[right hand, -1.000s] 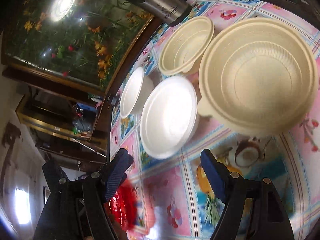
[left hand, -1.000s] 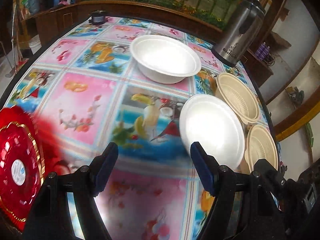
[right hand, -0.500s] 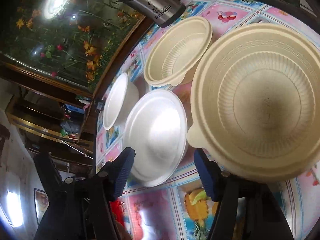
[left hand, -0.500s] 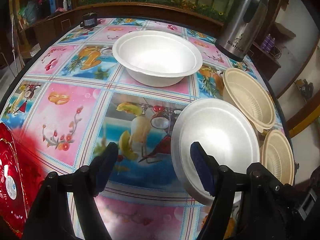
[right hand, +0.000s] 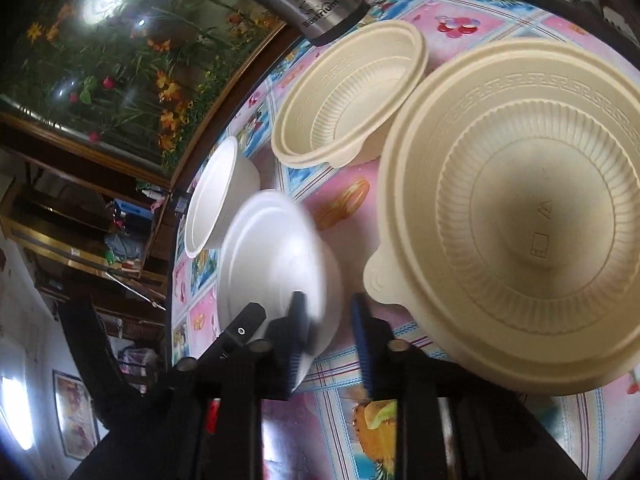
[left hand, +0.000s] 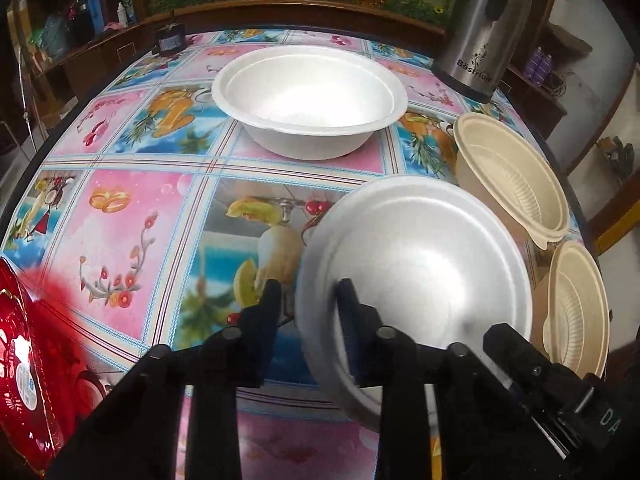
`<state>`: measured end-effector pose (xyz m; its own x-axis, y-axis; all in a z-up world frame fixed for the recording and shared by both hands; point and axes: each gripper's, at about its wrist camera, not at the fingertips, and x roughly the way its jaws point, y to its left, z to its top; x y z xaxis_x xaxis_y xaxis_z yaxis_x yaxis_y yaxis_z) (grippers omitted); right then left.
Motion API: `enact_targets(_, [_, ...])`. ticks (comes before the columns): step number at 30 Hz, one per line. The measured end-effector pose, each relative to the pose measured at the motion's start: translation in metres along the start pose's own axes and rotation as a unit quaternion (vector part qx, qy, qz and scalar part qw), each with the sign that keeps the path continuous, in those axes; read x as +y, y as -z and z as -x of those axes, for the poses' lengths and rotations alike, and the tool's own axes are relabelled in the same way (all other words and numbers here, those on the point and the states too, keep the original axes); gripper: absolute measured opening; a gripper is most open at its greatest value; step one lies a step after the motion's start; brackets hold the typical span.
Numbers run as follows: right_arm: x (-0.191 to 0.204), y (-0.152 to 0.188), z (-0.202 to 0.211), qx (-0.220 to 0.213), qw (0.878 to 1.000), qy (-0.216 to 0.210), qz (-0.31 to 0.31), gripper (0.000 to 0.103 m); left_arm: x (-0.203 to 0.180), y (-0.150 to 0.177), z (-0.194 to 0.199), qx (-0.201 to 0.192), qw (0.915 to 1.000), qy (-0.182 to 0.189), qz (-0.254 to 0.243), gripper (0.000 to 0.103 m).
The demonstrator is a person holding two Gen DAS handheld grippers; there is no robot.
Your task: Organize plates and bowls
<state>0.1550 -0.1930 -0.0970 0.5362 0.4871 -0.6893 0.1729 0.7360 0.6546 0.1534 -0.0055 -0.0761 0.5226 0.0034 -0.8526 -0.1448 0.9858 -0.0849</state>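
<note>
1. Your left gripper (left hand: 309,300) pinches the near rim of the white foam bowl (left hand: 424,264), tilted over the patterned tablecloth (left hand: 132,208).
2. Your right gripper (right hand: 329,310) straddles that bowl's opposite edge, fingers narrowed; whether it grips, you cannot tell.
3. A second white bowl (left hand: 310,100) sits beyond; two cream bowls (left hand: 508,176) rest alongside.

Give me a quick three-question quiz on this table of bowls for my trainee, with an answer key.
1. True or false: the left gripper has its fingers on either side of the nearer white bowl at its rim.
2. How many beige bowls stand on the table? A one, B two, C four.
3. What colour is the plate at the left edge of the left wrist view?
Key: 1 true; 2 B; 3 red.
</note>
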Motion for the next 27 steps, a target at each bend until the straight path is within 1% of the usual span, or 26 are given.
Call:
enact_targets(2, [0.002, 0.001, 0.0, 0.001, 1.0, -0.003, 0.006, 0.012, -0.001, 0.001, 0.001, 0.0, 1.0, -0.001, -0.006, 0.017])
enact_targets(6, [0.006, 0.003, 0.003, 0.0, 1.0, -0.004, 0.013, 0.012, 0.002, 0.003, 0.003, 0.001, 1.0, 0.002, -0.005, 0.014])
enact_targets(7, [0.006, 0.004, 0.003, 0.0, 1.0, -0.005, 0.015, 0.01, 0.003, 0.004, 0.004, 0.001, 1.0, 0.004, -0.006, 0.014])
enact_targets(17, [0.014, 0.013, 0.014, -0.007, 0.999, -0.014, 0.034, 0.01, 0.012, 0.011, 0.028, -0.017, 0.9998, 0.008, -0.002, 0.013])
enact_targets(27, [0.032, 0.034, 0.029, -0.01, 0.997, -0.024, 0.071, 0.01, 0.031, 0.026, 0.056, -0.04, 0.9992, -0.005, 0.002, 0.013])
